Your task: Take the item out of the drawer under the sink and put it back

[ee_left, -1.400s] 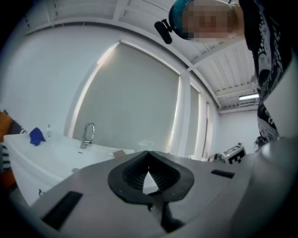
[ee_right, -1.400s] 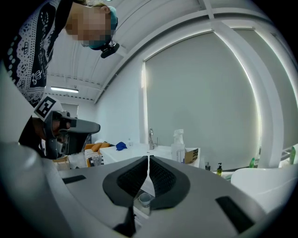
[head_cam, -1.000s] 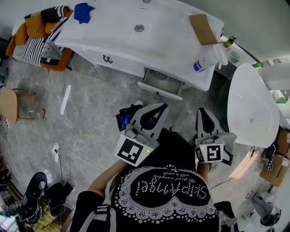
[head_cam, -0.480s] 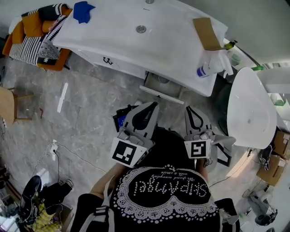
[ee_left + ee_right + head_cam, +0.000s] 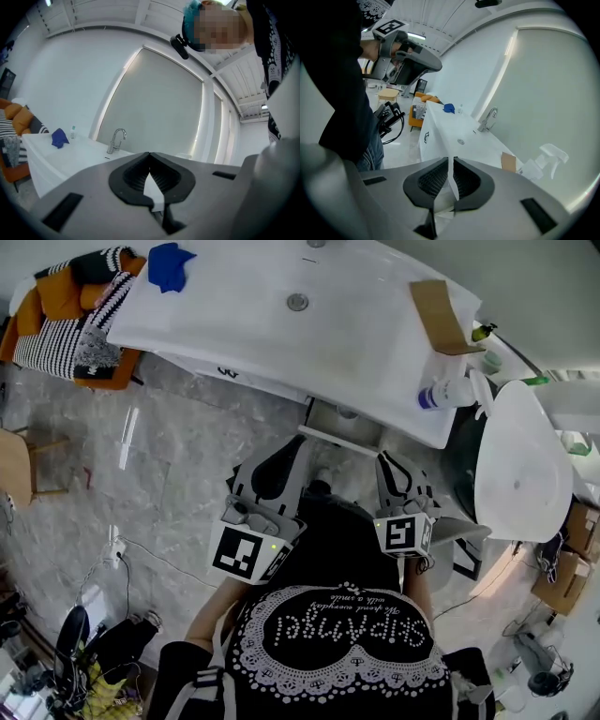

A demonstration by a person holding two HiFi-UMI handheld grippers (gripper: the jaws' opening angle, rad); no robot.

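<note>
The white sink counter [image 5: 281,334] runs across the top of the head view. Under it a drawer [image 5: 345,440] stands pulled out; I cannot make out any item inside. My left gripper [image 5: 289,448] hovers just in front of the drawer, to its left, jaws shut and empty in the left gripper view [image 5: 149,154]. My right gripper [image 5: 387,465] hangs a little to the drawer's right, also shut with nothing between its pads [image 5: 451,160]. From the right gripper view the left gripper [image 5: 401,47] shows raised, with a hand on it.
On the counter lie a blue cloth [image 5: 169,263], a cardboard piece [image 5: 439,315] and a spray bottle [image 5: 452,390]; the faucet [image 5: 489,119] is at its back. A white rounded fixture [image 5: 520,465] stands to the right. An orange chair [image 5: 66,320] with striped cloth is at far left.
Both grippers have come closer to the open drawer and nearer each other. A dark blue thing that showed beside the left gripper is no longer in sight.
</note>
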